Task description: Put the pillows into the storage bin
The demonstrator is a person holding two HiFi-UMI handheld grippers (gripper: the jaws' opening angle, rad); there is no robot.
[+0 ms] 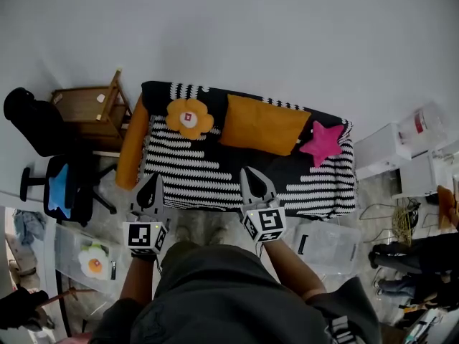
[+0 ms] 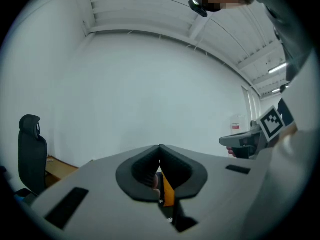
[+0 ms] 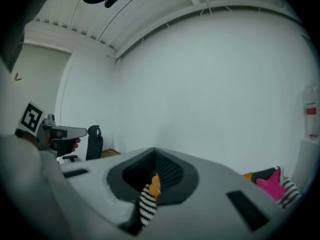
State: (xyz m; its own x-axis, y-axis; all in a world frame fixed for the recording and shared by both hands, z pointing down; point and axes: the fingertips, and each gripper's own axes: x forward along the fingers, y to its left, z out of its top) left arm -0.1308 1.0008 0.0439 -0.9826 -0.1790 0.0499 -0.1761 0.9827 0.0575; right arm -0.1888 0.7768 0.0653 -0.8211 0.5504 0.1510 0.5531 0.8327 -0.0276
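My left gripper (image 1: 152,180) and right gripper (image 1: 247,173) sit at the lower middle of the head view. Both have their jaws pressed together on nothing. Above them in the frame, a black-and-white striped sofa (image 1: 208,181) carries an orange flower-shaped pillow (image 1: 189,118), an orange rectangular pillow (image 1: 264,125) and a pink star-shaped pillow (image 1: 323,142). A clear plastic storage bin (image 1: 326,246) stands on the floor at lower right.

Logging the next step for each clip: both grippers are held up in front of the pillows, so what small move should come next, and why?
Probably open the left gripper and reach forward to the flower pillow. Both it and the right gripper are shut and empty, and that pillow lies untouched straight ahead of the left one on the striped cover.
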